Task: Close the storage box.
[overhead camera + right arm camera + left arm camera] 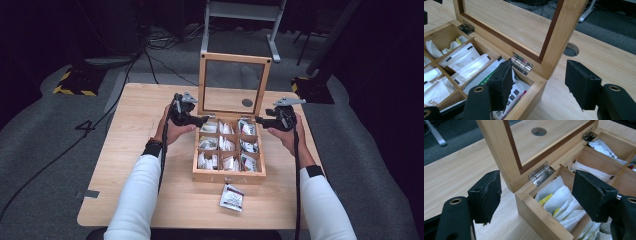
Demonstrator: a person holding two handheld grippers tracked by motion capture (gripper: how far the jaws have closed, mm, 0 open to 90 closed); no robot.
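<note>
White sleeves, black cuffs, beaded bracelet (154,142)

Sachet (439,93) in the box (534,93) — reads "UP".

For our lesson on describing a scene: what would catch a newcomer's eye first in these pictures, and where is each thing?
First, the wooden box in the middle of the table, its glass-paned lid standing upright and its nine compartments packed with tea sachets. Next, the left gripper and right gripper, both open, at the box's two back corners by the hinges. One stray sachet lies on the table in front of the box.
</note>
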